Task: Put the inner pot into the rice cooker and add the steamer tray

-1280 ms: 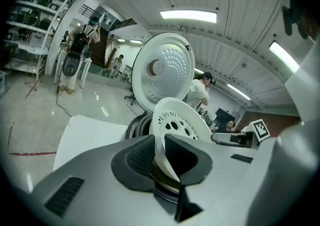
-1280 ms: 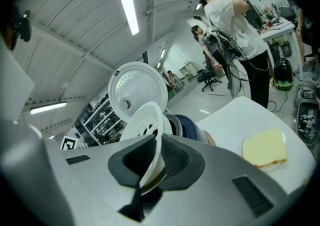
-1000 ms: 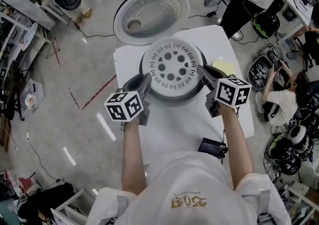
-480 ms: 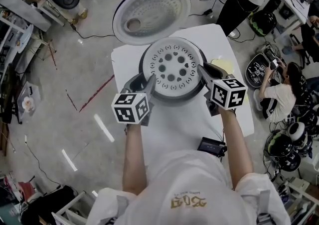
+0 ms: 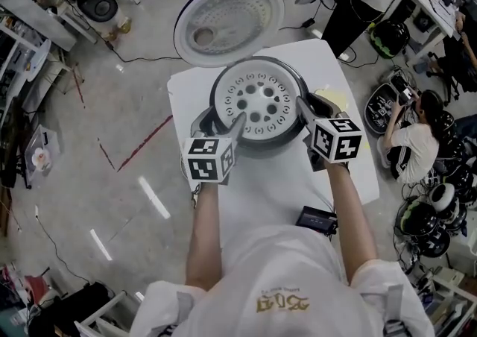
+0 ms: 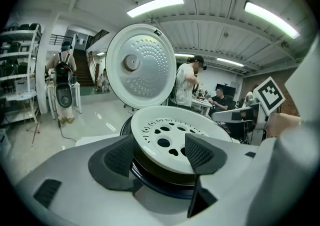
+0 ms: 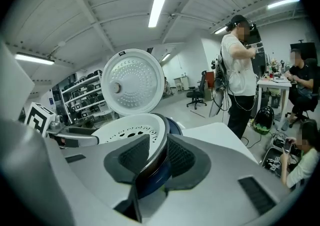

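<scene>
- The steamer tray (image 5: 257, 99) sits flat in the open rice cooker (image 5: 253, 150), upper centre of my head view, on the white table (image 5: 276, 186).
- My left gripper (image 5: 221, 121) has just spread wide, jaws clear of the tray's lower-left rim.
- My right gripper (image 5: 307, 106) has been opening too and is now half-wide, with the tray's right rim loose between its jaws.

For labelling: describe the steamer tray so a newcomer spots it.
On the white table sits a round rice cooker with its lid swung open behind. The steamer tray is the white disc seated in its mouth, the only piece pierced with rings of round holes.
</scene>
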`<state>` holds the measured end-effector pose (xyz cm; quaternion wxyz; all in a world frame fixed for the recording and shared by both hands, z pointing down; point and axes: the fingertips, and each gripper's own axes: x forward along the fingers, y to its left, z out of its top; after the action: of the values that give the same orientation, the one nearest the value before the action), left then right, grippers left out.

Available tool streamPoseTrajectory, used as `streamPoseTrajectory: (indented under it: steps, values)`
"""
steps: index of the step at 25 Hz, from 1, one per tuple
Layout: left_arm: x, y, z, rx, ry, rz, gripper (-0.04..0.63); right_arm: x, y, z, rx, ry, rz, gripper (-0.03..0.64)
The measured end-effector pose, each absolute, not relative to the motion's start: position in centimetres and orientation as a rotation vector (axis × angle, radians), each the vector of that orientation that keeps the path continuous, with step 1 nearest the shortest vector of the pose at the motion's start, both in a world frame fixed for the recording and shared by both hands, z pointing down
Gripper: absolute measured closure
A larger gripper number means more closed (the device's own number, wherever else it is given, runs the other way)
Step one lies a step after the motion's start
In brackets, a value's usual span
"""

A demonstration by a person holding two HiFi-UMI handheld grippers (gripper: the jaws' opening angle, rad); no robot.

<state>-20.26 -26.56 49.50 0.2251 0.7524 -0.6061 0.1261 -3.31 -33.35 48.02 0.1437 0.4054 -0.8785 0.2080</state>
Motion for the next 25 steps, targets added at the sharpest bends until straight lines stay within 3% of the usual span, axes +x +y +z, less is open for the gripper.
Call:
streamPoseTrajectory:
  steps: [7, 15, 20, 25]
  values:
    - [-20.6, -26.2, 48.2, 2.070, -1.797, 0.339, 0.193, -1.3, -31.4, 45.6, 1.193, -2.601, 0.591, 0.499]
    - [-17.9, -22.4, 45.5, 2.064, -1.861, 0.255, 0.338, 1.7, -27.1, 44.1, 1.152, -2.701, 0.669, 0.534]
    - [-15.3, -19.1, 44.1, 2.056, -1.881, 0.225, 0.439, 3.4, -23.7, 43.1, 1.083, -2.769, 0.722, 0.604]
    - [-11.8, -15.5, 43.9, 2.041, -1.895, 0.215, 0.566, 6.6, -20.6, 43.4, 1.042, -2.821, 0.784, 0.604]
